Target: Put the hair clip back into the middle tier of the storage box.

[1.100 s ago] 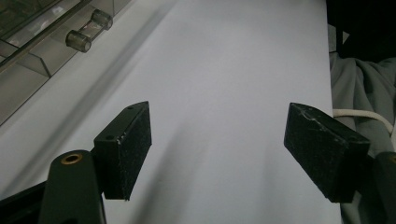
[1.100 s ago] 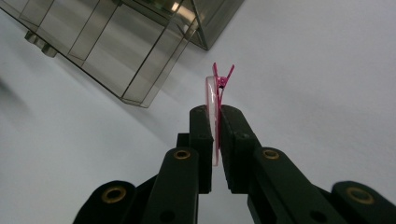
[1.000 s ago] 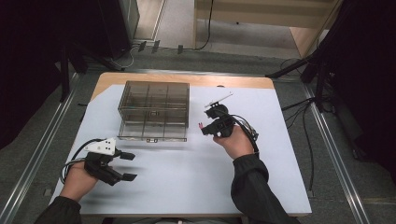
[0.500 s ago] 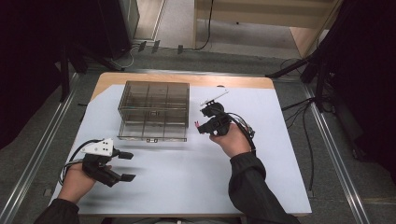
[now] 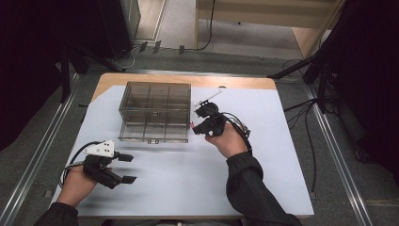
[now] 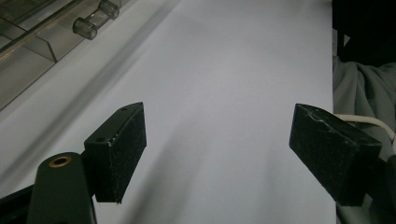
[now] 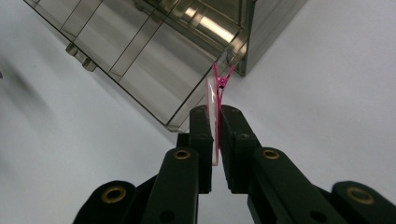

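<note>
A smoky clear plastic drawer box (image 5: 155, 110) stands on the white table top (image 5: 263, 179), left of centre toward the back. My right gripper (image 5: 194, 125) hovers at the box's front right corner, shut on a thin pink clip (image 5: 191, 125). In the right gripper view the pink clip (image 7: 215, 93) stands edge-on between the pads (image 7: 201, 126), its tip close to the corner of the drawer box (image 7: 154, 51); I cannot tell whether they touch. My left gripper (image 5: 128, 168) rests near the front left of the table, open, with bare table between its pads (image 6: 119, 149). The drawer box (image 6: 28, 37) shows at that view's upper left.
The table's wooden far edge (image 5: 188, 80) runs behind the box. Metal rails (image 5: 28, 174) line the floor on both sides, and black cables (image 5: 306, 117) trail off the right. A sleeve (image 5: 249, 188) crosses the table's front right.
The right gripper has shifted slightly left with the pink clip, closer to the box's front right corner. The left gripper has stayed put.
</note>
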`<move>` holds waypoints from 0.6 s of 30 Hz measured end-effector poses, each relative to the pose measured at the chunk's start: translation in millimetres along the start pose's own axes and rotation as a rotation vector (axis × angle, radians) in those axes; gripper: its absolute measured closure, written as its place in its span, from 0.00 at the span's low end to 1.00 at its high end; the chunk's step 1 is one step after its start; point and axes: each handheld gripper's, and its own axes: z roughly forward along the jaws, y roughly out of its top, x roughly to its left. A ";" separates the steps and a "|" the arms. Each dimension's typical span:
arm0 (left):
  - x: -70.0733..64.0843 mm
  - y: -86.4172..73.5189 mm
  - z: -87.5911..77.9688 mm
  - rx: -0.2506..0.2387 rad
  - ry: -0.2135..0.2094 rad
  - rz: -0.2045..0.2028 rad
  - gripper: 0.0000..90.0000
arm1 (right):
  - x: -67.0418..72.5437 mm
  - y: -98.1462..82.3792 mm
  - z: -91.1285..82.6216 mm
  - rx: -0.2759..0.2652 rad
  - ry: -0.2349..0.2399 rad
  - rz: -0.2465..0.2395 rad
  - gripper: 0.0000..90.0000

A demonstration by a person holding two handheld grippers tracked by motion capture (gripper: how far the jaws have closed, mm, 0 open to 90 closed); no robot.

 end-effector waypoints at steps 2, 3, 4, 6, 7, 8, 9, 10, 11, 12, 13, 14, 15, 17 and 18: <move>0.3 -0.5 0.4 -0.005 -0.004 -0.008 0.23 | 0.6 0.3 0.6 -0.001 0.000 -0.003 0.94; 0.4 -0.6 0.3 -0.003 -0.005 -0.006 0.23 | 1.8 1.0 1.1 0.000 0.002 -0.006 0.94; 0.7 -0.9 -0.2 0.000 -0.010 0.000 0.24 | 4.0 2.4 2.0 0.003 0.003 -0.008 0.94; 0.6 -1.2 -0.5 -0.002 -0.009 0.009 0.24 | 4.3 3.1 2.4 0.000 0.004 -0.017 0.94; 0.6 -1.2 -0.8 0.000 -0.005 0.015 0.24 | 5.6 4.2 2.7 0.000 0.004 -0.020 0.94; 0.8 -1.3 -1.0 -0.002 -0.009 0.018 0.24 | 6.8 5.0 2.9 0.003 0.005 -0.024 0.94; 0.8 -1.4 -1.1 -0.006 -0.011 0.021 0.24 | 7.9 5.7 3.2 0.000 0.005 -0.024 0.94; 0.6 -1.6 -1.4 -0.004 -0.015 0.023 0.24 | 9.4 7.0 3.7 0.002 0.007 -0.031 0.94; 0.6 -1.6 -1.4 -0.004 -0.015 0.023 0.24 | 9.4 7.0 3.7 0.002 0.007 -0.031 0.94; 0.3 -1.7 -1.4 -0.002 -0.017 0.024 0.24 | 9.8 7.6 4.1 0.001 0.008 -0.036 0.94; 0.4 -1.7 -1.7 0.003 -0.017 0.028 0.24 | 10.9 8.3 4.4 0.002 0.011 -0.035 0.94; 0.2 -1.9 -1.3 0.001 -0.015 0.029 0.24 | 11.5 8.9 4.8 0.002 0.011 -0.038 0.94; 0.0 -1.9 -1.2 0.004 -0.017 0.030 0.24 | 12.3 9.6 5.0 0.001 0.012 -0.040 0.94; -0.1 -2.0 -1.0 0.006 -0.021 0.032 0.23 | 14.2 10.9 5.4 0.002 0.020 -0.041 0.94; -0.3 -2.1 -0.8 0.007 -0.021 0.034 0.23 | 14.9 11.4 5.7 0.000 0.022 -0.044 0.94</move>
